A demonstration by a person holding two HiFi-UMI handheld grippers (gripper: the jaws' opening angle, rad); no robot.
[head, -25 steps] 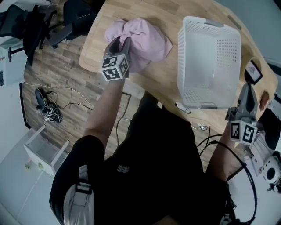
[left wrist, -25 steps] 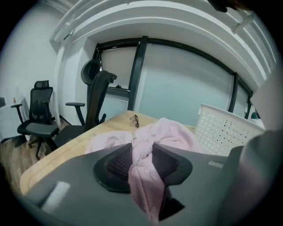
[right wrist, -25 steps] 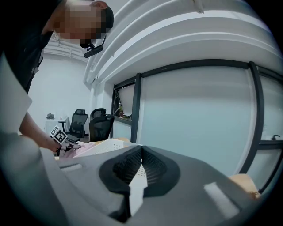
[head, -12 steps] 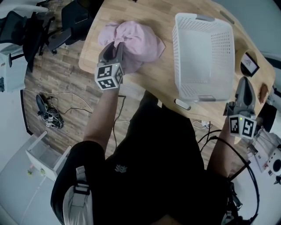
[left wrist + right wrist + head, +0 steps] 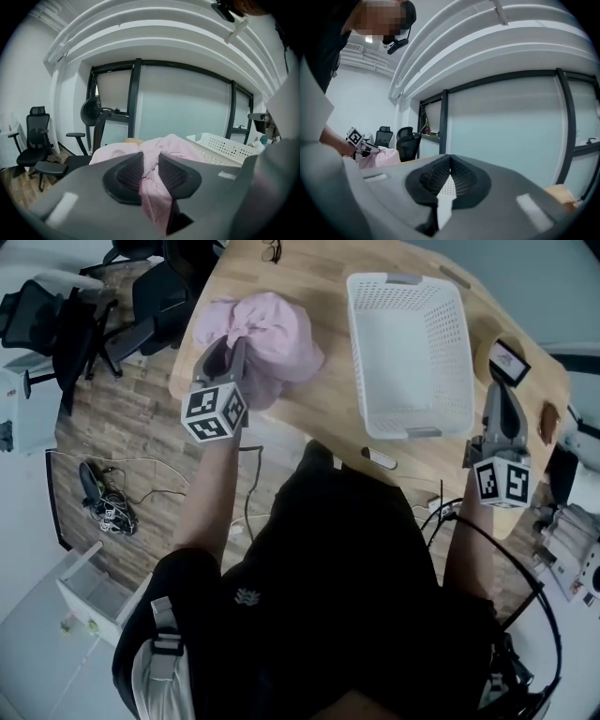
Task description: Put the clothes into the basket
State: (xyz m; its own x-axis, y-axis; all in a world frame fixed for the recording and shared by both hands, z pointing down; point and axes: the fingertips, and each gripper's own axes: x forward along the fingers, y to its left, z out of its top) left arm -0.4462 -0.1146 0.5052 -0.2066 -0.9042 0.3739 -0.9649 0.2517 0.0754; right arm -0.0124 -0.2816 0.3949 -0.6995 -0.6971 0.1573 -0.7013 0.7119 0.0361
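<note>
Pink garment (image 5: 272,329) is seen bunched on the wooden table (image 5: 328,413), left of the white basket (image 5: 355,334) — near it, not touching. The left gripper (image 5: 232,343) is placed at the garment's edge on the side away from the basket. Its jaws have just been closing, and in the left gripper view a fold of the pink cloth (image 5: 152,187) is clamped between them, with more of it heaped just beyond and the basket's perforated wall (image 5: 225,147) visible to the right behind it. The right gripper (image 5: 500,395) is held to the right of the basket, by its near corner and apart from the wall. Its jaws are closed tip to tip with nothing gripped — only the basket's dotted white side is seen through the wedge behind the tips.
</note>
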